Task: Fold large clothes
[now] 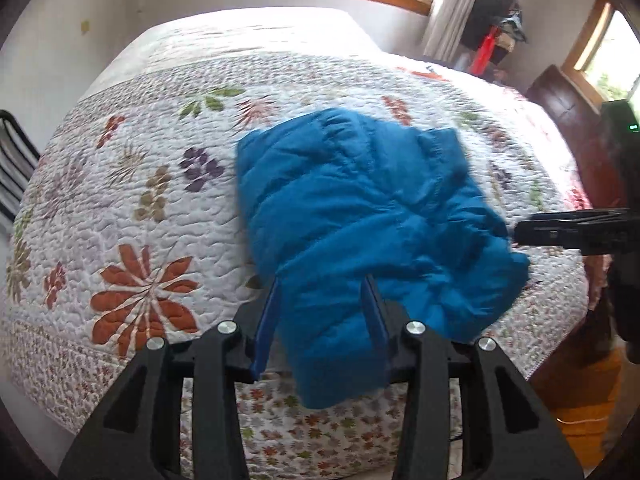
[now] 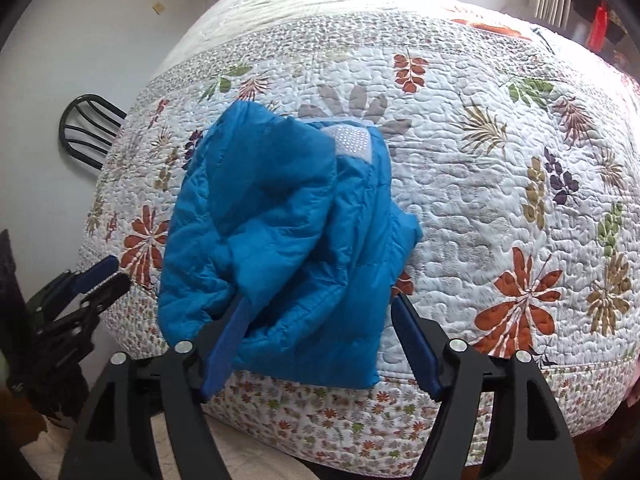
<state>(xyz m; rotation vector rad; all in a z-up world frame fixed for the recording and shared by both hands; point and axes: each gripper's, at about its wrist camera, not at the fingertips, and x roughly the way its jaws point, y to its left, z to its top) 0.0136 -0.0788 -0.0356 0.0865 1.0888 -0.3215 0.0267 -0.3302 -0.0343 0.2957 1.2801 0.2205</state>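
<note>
Lying bunched on the flowery quilt (image 1: 132,216), the blue puffer jacket (image 1: 360,216) sits below both grippers. Left gripper (image 1: 322,312) and right gripper (image 2: 320,332) hang apart, gripping nothing

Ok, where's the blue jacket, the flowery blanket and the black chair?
blue jacket (image 2: 280,240): right wrist view, middle of the bundle.
flowery blanket (image 2: 480,220): right wrist view, bare white patch.
black chair (image 2: 86,130): right wrist view, curved backrest.

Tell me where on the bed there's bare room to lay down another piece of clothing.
The quilt lies bare between the folded blue jacket and the bed's right edge, and from the jacket toward the headboard. Another bare strip lies between the jacket and the black chair. The near edge is crowded: the jacket overhangs it.
</note>
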